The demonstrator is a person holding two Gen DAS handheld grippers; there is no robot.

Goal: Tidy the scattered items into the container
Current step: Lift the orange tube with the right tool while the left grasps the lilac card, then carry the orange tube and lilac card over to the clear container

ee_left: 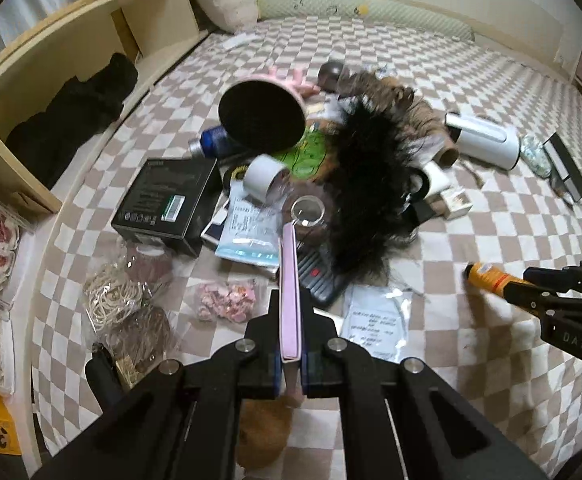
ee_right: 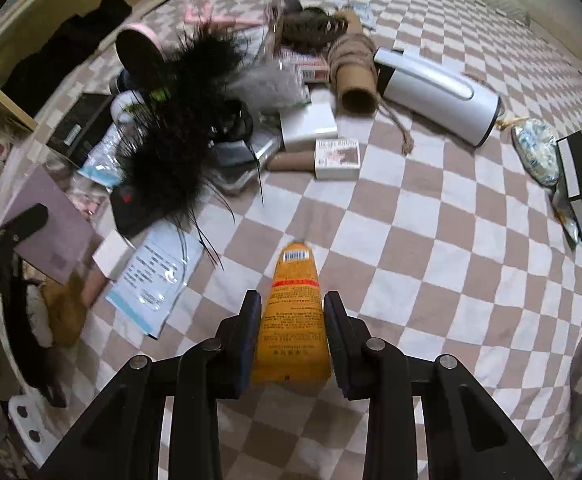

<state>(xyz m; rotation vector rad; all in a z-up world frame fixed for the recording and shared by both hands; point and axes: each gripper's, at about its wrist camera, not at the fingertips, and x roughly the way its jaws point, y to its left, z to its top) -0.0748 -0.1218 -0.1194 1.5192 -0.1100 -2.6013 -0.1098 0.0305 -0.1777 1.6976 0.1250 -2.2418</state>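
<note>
My left gripper (ee_left: 291,344) is shut on a thin pink notebook (ee_left: 290,292), held edge-on above the checkered bed. The notebook shows flat and mauve in the right wrist view (ee_right: 47,224), with the left gripper's finger (ee_right: 27,216) on it. My right gripper (ee_right: 292,320) is shut on an orange tube (ee_right: 295,312), cap end pointing forward, above the bed. In the left wrist view the tube (ee_left: 487,276) and right gripper (ee_left: 531,284) are at the right. A pile of scattered items lies ahead: black feather boa (ee_left: 367,184), black box (ee_left: 167,200), tape roll (ee_left: 265,178). No container is clearly identifiable.
A wooden shelf (ee_left: 51,68) runs along the bed's left side. A white cylinder appliance (ee_right: 439,96), cardboard tubes (ee_right: 355,92), small white boxes (ee_right: 337,158), a black-and-white box (ee_right: 581,188) and paper packets (ee_right: 155,276) lie on the checkered blanket (ee_right: 431,260). Bags of trinkets (ee_left: 119,300) lie left.
</note>
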